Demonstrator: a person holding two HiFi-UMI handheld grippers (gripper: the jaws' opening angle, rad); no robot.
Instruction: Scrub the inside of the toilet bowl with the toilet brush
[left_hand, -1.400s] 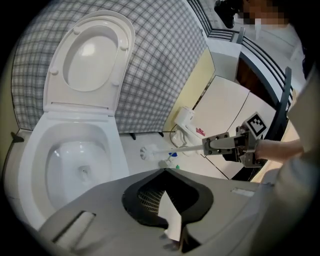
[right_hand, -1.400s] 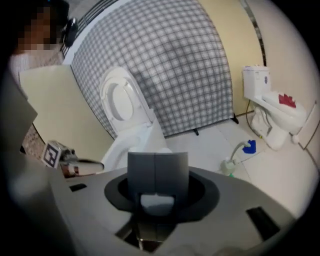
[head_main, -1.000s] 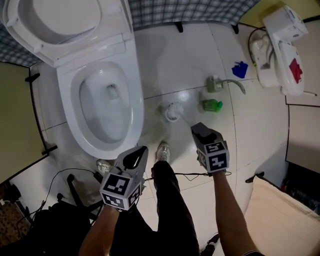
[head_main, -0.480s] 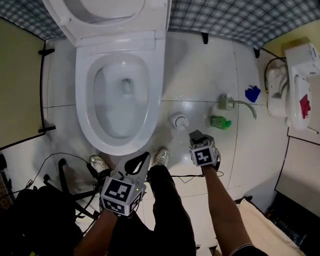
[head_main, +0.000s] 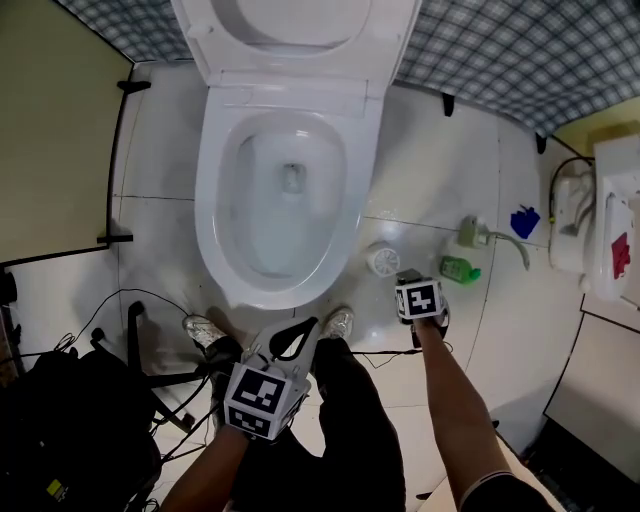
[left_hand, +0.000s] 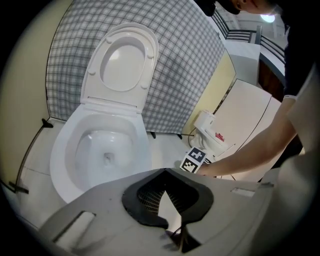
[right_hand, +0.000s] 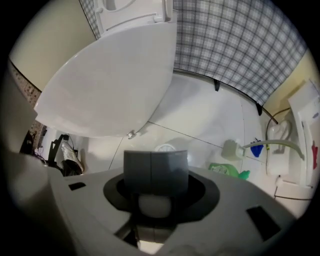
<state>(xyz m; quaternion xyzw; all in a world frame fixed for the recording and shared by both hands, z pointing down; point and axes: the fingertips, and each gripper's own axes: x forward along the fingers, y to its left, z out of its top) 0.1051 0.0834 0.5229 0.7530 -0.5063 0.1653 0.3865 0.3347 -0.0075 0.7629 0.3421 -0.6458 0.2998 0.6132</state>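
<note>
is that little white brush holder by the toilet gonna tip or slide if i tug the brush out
The holder looks small and light, likely thin plastic, so an upward pull could lift it off the floor too. It seems to stand loose on glossy floor tile, so a sideways tug would probably slide it rather than tip it.

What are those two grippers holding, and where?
Left gripper: nothing. Right gripper: white top of the toilet brush handle sits between its fingers; whether gripped, cannot tell.
</note>
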